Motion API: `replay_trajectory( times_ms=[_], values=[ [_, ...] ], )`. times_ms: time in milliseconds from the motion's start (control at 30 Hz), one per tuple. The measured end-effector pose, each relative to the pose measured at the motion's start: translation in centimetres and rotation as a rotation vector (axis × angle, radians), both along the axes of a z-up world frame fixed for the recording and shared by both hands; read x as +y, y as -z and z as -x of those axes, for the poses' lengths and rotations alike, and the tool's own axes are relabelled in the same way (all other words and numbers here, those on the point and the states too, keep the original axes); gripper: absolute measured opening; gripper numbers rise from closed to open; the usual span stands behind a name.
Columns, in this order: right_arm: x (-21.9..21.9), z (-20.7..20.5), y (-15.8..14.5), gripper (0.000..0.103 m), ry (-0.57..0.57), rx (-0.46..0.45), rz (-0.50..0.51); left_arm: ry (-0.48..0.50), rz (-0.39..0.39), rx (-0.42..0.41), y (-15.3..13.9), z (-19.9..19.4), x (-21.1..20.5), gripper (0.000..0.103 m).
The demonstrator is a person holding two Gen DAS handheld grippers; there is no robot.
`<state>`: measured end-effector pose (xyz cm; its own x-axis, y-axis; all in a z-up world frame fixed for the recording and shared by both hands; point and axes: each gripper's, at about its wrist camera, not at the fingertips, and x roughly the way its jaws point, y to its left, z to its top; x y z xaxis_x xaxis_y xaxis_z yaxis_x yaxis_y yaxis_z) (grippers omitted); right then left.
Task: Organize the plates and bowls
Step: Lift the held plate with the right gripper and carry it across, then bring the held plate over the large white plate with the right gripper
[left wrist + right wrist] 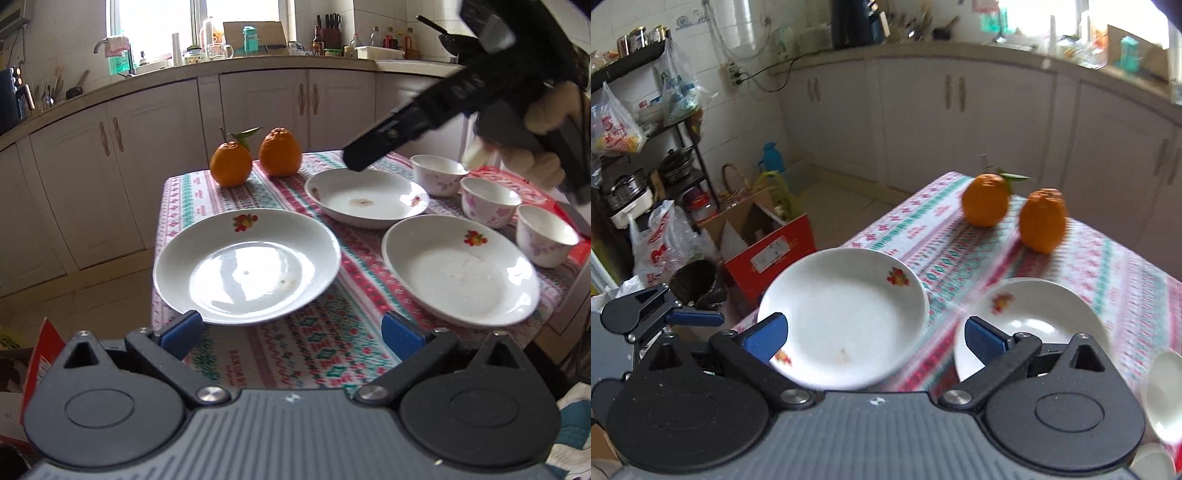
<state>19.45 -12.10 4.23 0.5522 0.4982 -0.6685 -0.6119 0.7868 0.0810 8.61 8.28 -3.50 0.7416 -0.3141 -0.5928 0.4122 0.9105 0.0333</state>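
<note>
The left gripper (291, 328) has its jaws spread wide with nothing between them. The near-left plate (246, 266) lies straight ahead of it at twelve o'clock, its near rim just beyond the blue fingertips (183, 326) and slightly overhanging the bench (314, 354) edge. A second plate (461, 269) sits at about two o'clock, and a third plate (367, 197) lies farther off at one o'clock, all three apart from each other. Three small bowls (491, 201) stand in a row along the right side, well beyond this gripper's reach line.

The right gripper (875, 338) also has its jaws fully spread and empty. In the left wrist view it hangs above the far plate, held by a gloved hand (546, 122). From its own camera the near-left plate (846, 317) lies at twelve o'clock and another plate (1034, 325) at two o'clock, part hidden behind the right fingertip.

As a judgement, the left gripper is nearer the near-left plate and squarely lined up on its rim; the right is better placed for the bowls and the far plate. Two oranges (255, 157) at the far bench edge are clear of any stacking path.
</note>
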Motion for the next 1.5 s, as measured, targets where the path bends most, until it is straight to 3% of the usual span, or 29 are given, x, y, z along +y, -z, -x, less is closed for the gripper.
replay_trajectory(
  times_ms=[233,400,567,700,933,1233,1500],
  values=[
    [-4.4,7.2,1.6,0.103,0.107,-0.107,0.083,0.035,0.036,-0.002,-0.3,1.8,-1.9,0.103],
    [-6.2,11.7,3.2,0.103,0.137,-0.173,0.144,0.065,0.050,0.052,0.0,2.3,-3.5,0.103],
    [-8.1,14.3,5.6,0.103,0.152,-0.145,0.149,0.079,0.071,0.068,-0.1,2.1,-4.5,0.103],
    [-9.2,15.5,6.9,0.103,0.181,-0.104,0.131,0.113,0.039,0.051,-0.4,2.0,-5.8,0.103],
    [-10.2,15.5,7.1,0.103,0.223,-0.076,0.081,0.180,-0.009,0.091,1.5,2.1,-7.7,0.102],
    [-11.5,11.7,5.7,0.103,0.247,-0.009,0.033,0.236,-0.055,0.102,4.2,1.5,-9.6,0.102],
    [-12.1,7.4,5.4,0.103,0.228,0.105,-0.004,0.264,-0.011,0.113,5.1,0.0,-10.5,0.103]
  ],
)
